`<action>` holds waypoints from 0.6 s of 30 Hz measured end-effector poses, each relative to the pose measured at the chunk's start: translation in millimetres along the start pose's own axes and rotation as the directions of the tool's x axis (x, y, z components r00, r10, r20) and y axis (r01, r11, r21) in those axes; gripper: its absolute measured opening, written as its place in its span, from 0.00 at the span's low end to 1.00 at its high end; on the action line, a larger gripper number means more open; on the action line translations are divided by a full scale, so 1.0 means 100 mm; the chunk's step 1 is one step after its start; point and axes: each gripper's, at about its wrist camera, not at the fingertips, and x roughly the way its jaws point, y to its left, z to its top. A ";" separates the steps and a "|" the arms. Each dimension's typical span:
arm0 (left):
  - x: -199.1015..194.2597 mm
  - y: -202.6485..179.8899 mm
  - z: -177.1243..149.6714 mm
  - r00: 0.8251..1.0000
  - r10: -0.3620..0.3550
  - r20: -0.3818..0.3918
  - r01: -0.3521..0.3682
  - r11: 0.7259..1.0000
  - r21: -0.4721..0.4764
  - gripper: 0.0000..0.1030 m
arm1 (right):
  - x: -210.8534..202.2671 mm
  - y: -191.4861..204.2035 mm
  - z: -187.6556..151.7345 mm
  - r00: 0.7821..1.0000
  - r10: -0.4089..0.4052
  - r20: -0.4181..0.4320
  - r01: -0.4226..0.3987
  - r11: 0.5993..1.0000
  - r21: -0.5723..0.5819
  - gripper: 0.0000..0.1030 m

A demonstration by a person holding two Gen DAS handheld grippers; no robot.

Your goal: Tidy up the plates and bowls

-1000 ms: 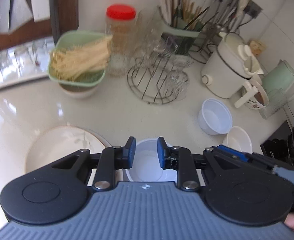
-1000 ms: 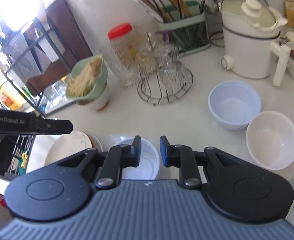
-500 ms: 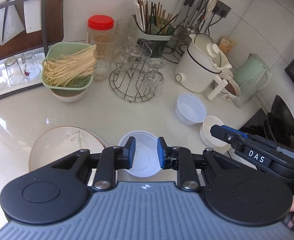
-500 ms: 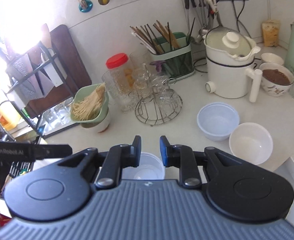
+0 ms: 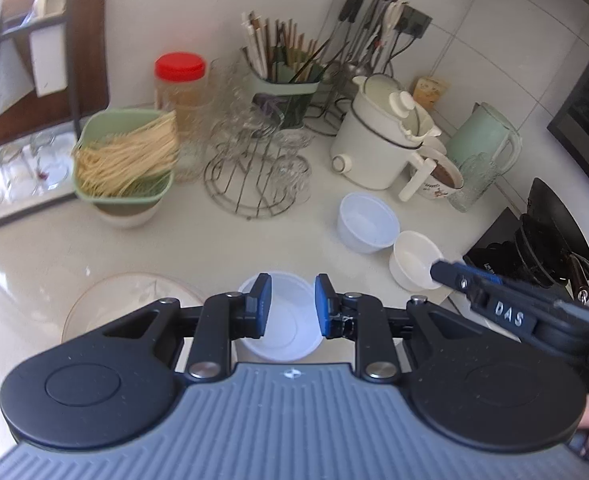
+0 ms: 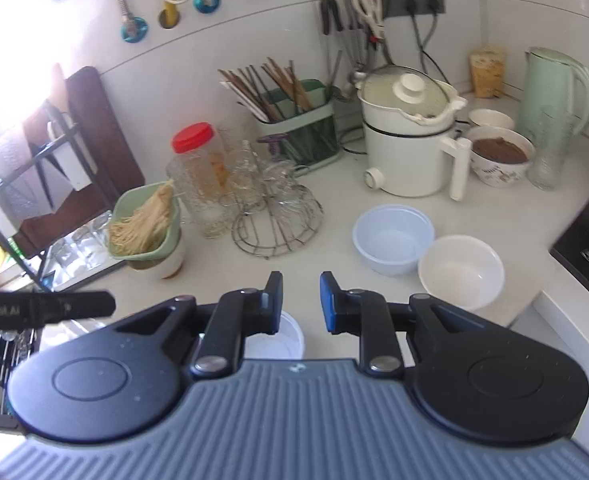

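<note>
Near the counter's front edge, below the empty, slightly parted left gripper (image 5: 292, 300) and right gripper (image 6: 301, 300), the thin white plastic bowl (image 5: 282, 320) looks light, flexible and slippery, best pinched at its rim.

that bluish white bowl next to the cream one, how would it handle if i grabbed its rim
The bluish bowl looks thin-walled and slightly translucent, likely plastic: probably light, and its rim may flex under a pinch. It is empty, so nothing would spill. It sits against the cream bowl, so lifting or pushing may nudge that one.

Both tools (image 5: 292, 300) (image 6: 301, 300) empty, slightly parted
</note>
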 end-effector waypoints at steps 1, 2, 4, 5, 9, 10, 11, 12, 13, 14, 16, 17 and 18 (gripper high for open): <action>0.01 -0.02 0.01 1.000 -0.009 0.001 0.009 1.000 0.009 0.26 | -0.03 -0.01 -0.02 1.000 -0.008 0.002 0.008 1.000 0.009 0.24; 0.01 -0.03 0.01 1.000 -0.015 0.001 0.015 1.000 0.018 0.26 | -0.05 -0.01 -0.03 1.000 -0.017 0.005 0.017 1.000 0.014 0.24; 0.02 -0.06 0.00 1.000 -0.026 -0.003 0.026 0.999 0.039 0.26 | -0.10 -0.01 -0.05 0.999 -0.040 0.010 0.039 0.999 0.021 0.24; 0.03 -0.07 0.00 0.999 -0.032 -0.009 0.033 0.998 0.045 0.26 | -0.12 -0.01 -0.06 0.999 -0.050 0.012 0.049 0.998 0.026 0.24; 0.12 -0.06 -0.05 0.997 -0.065 -0.046 0.067 0.996 0.053 0.26 | -0.18 -0.02 -0.13 0.996 -0.093 0.016 0.092 0.995 0.036 0.24; 0.15 -0.07 -0.07 0.996 -0.073 -0.056 0.076 0.996 0.053 0.26 | -0.20 -0.03 -0.15 0.994 -0.104 0.012 0.104 0.994 0.037 0.24; 0.19 -0.08 -0.08 0.994 -0.083 -0.066 0.087 0.995 0.054 0.26 | -0.22 -0.04 -0.18 0.993 -0.114 0.010 0.113 0.993 0.040 0.24; 0.23 -0.09 -0.09 0.993 -0.088 -0.079 0.093 0.994 0.058 0.26 | -0.25 -0.06 -0.21 0.992 -0.122 0.008 0.122 0.992 0.042 0.24; 0.27 -0.11 -0.10 0.992 -0.089 -0.092 0.095 0.993 0.064 0.26 | -0.26 -0.08 -0.23 0.991 -0.132 0.001 0.132 0.990 0.045 0.24; 0.29 -0.14 -0.10 0.991 -0.089 -0.098 0.096 0.993 0.069 0.26 | -0.26 -0.10 -0.25 0.990 -0.140 -0.008 0.140 0.989 0.055 0.24; 0.34 -0.18 -0.11 0.991 -0.091 -0.102 0.100 0.992 0.081 0.26 | -0.26 -0.18 -0.27 0.989 -0.148 -0.021 0.150 0.985 0.090 0.24; 0.36 -0.19 -0.10 0.990 -0.090 -0.105 0.100 0.991 0.086 0.26 | -0.24 -0.21 -0.28 0.988 -0.153 -0.028 0.155 0.983 0.101 0.24; 0.38 -0.20 -0.10 0.990 -0.089 -0.105 0.098 0.992 0.084 0.26 | -0.22 -0.24 -0.28 0.988 -0.154 -0.031 0.156 0.982 0.107 0.24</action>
